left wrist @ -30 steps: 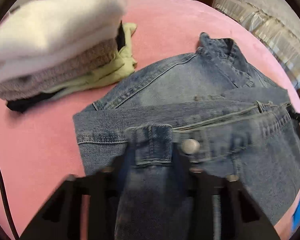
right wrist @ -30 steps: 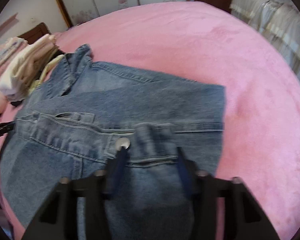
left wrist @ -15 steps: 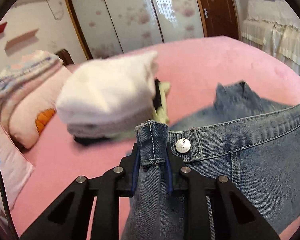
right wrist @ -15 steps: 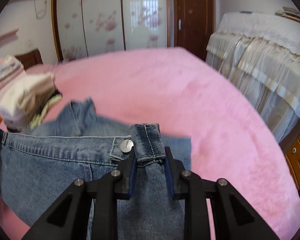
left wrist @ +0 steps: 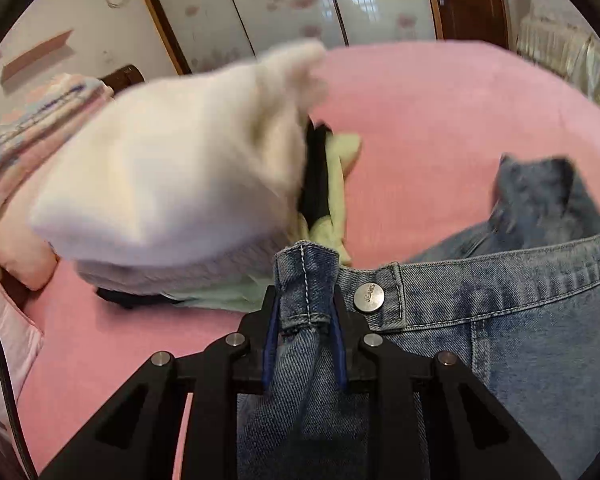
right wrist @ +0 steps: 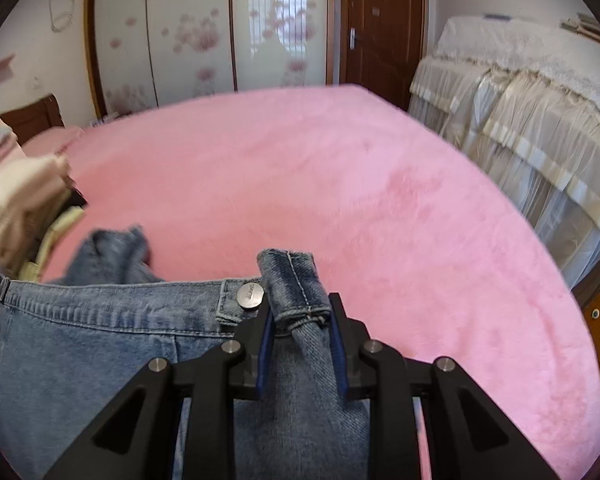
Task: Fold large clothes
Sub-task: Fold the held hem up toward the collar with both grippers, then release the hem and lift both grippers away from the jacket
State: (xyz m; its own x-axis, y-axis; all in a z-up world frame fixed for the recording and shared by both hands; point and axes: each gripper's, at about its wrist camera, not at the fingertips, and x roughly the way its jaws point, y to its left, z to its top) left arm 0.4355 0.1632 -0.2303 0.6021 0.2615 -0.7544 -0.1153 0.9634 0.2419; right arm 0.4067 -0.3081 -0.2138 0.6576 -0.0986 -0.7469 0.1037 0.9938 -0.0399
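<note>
A pair of blue jeans [left wrist: 520,320] is held up over the pink bed [left wrist: 440,128] by its waistband. On the left gripper [left wrist: 305,312] the jaws are closed on a bunched fold of the waistband just beside a metal button [left wrist: 369,297]. On the right gripper [right wrist: 300,316] the jaws are likewise clamped on a rolled end of the waistband next to a second button [right wrist: 250,295]. A stack of folded clothes [left wrist: 172,184], topped by a white garment, is seen on the bed beyond the left gripper.
</note>
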